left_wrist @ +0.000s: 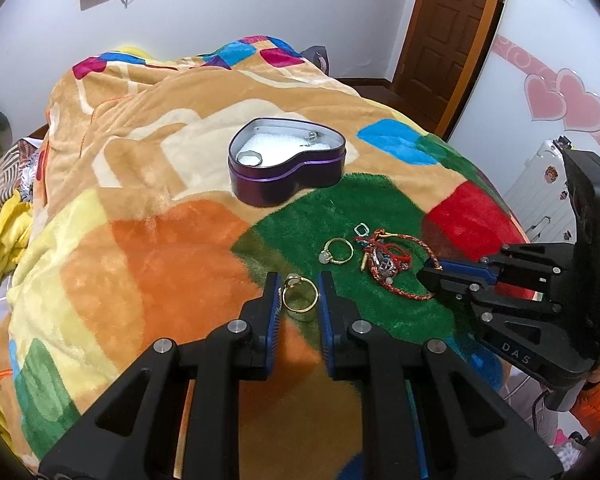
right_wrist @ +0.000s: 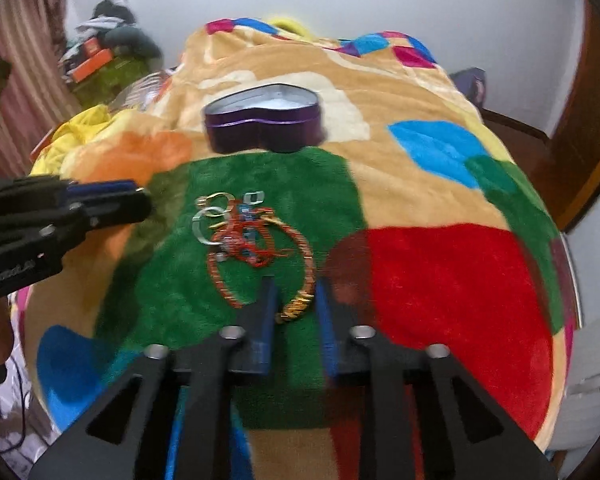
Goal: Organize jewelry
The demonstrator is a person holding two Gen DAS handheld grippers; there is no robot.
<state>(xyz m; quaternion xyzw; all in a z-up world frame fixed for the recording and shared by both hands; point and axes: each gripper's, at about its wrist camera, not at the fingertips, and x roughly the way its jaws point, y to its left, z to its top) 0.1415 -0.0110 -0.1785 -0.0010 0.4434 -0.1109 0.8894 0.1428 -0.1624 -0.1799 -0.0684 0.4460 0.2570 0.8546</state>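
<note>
Blanket (left_wrist: 148, 248) roomy leftward; left tongs (left_wrist: 299, 294) clamp gold ring (left_wrist: 300, 294); right tongs (right_wrist: 296, 304) part-open astride bracelet (right_wrist: 296, 312)

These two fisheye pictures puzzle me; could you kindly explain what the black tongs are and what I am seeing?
A person holds one pair of tongs in each hand, with a camera on each looking along its fingers. In the left-hand view, the left tongs hold a gold ring between their blue pads. In the blurrier right-hand view, the right tongs straddle a braided bracelet's gold end; contact is unclear. On the patchwork blanket lie another ring, tangled bracelets, and an open heart-shaped tin holding small pieces.
</note>
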